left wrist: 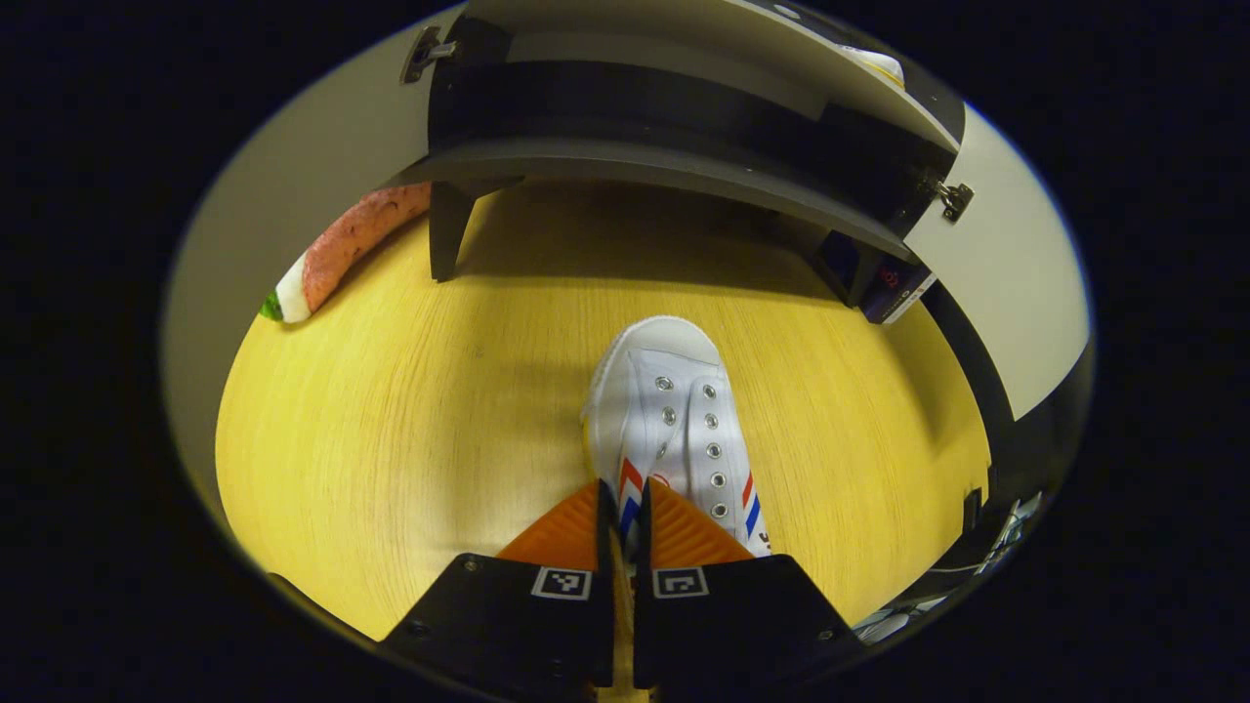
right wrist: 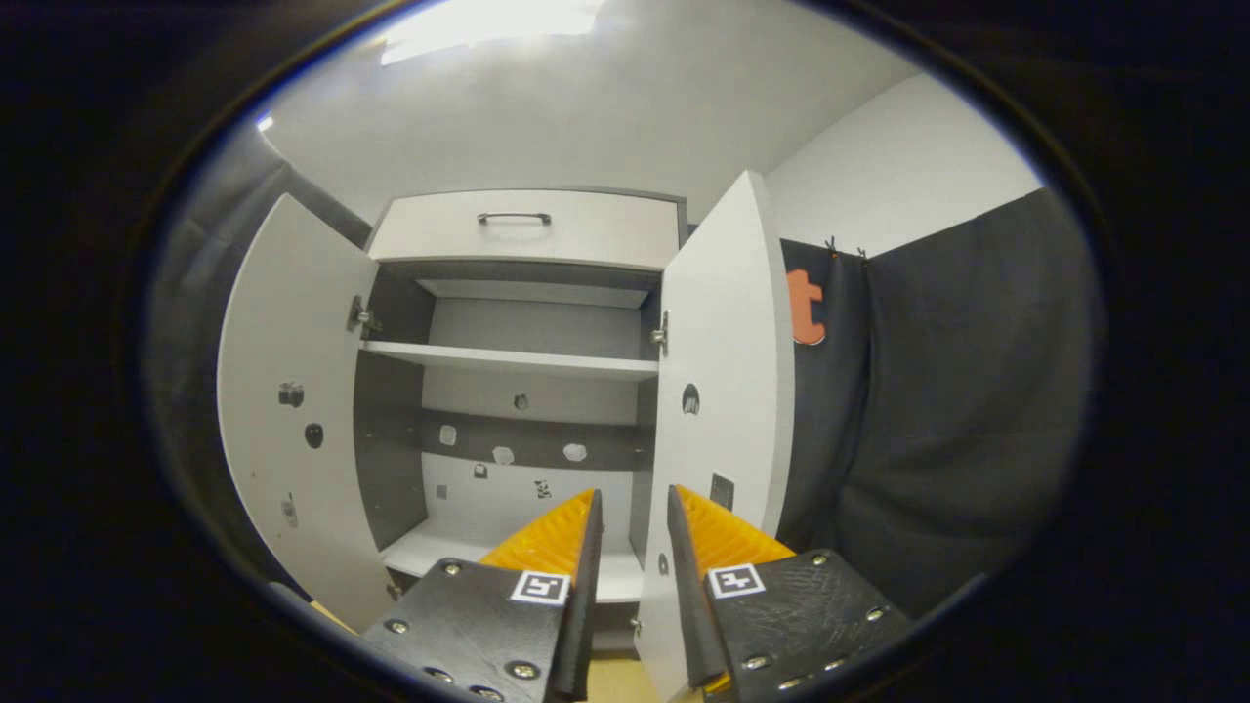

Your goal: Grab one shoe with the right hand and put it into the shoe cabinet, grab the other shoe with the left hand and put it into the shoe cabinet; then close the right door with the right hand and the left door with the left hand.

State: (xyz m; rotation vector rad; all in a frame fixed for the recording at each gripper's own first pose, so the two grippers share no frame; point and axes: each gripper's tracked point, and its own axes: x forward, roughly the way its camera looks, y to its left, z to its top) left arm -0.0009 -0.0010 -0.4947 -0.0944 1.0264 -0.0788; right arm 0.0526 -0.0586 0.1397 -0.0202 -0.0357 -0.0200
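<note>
A white canvas shoe (left wrist: 674, 410) with red and blue side stripes points toe-first toward the shoe cabinet (left wrist: 625, 161) over the yellow wooden floor (left wrist: 410, 430). My left gripper (left wrist: 627, 493) is shut on the shoe's side wall near the heel. The heel is hidden behind the fingers. In the right gripper view the shoe cabinet (right wrist: 527, 229) stands with its left door (right wrist: 288, 391) and right door (right wrist: 718, 371) both swung open. My right gripper (right wrist: 633, 503) hangs in front of it with a narrow gap and nothing between its orange fingers, which hide part of the bottom shelf (right wrist: 430, 547).
A pink, white-tipped soft object (left wrist: 352, 244) lies beside the cabinet's left leg. The open doors (left wrist: 1016, 273) flank the floor in front of the cabinet. A middle shelf (right wrist: 508, 361) and a top drawer with a handle (right wrist: 515, 218) show. Black cloth hangs on the right.
</note>
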